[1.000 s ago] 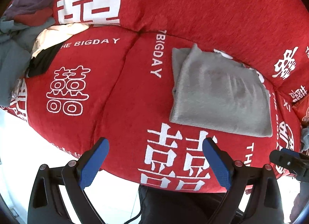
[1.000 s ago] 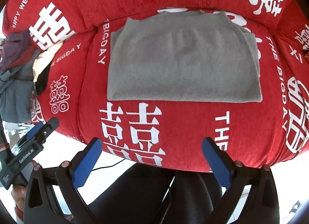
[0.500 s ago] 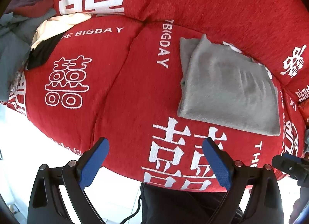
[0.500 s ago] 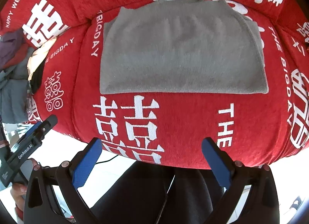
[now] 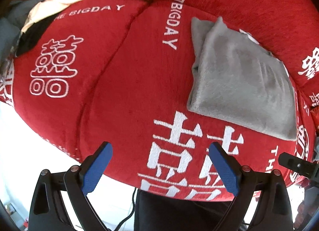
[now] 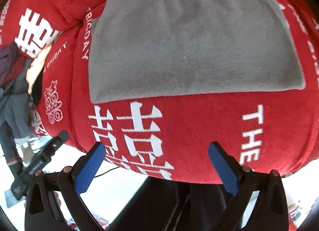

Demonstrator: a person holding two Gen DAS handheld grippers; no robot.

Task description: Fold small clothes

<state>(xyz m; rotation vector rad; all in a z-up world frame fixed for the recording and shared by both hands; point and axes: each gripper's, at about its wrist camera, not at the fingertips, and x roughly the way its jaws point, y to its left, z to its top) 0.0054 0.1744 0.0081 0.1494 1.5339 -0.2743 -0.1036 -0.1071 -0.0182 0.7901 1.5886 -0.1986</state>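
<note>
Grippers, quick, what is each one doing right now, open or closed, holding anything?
Left gripper: jaws open, holding nothing, short of the grey garment.
Right gripper: jaws open, holding nothing.

Red sofa cover (image 5: 123, 83) carries white woven lettering: "BIGDAY" reads along two adjoining seat cushions, "THE" near the right front edge (image 6: 252, 131). Large white double-happiness characters (囍) repeat across seat and backrest. Lettering on the neighbouring black gripper body is blurred, unreadable.

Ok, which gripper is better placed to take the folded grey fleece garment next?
Probably the right gripper: the folded grey fleece garment lies straight ahead of its open jaws. From the left gripper, also open, it sits off to the right.
</note>
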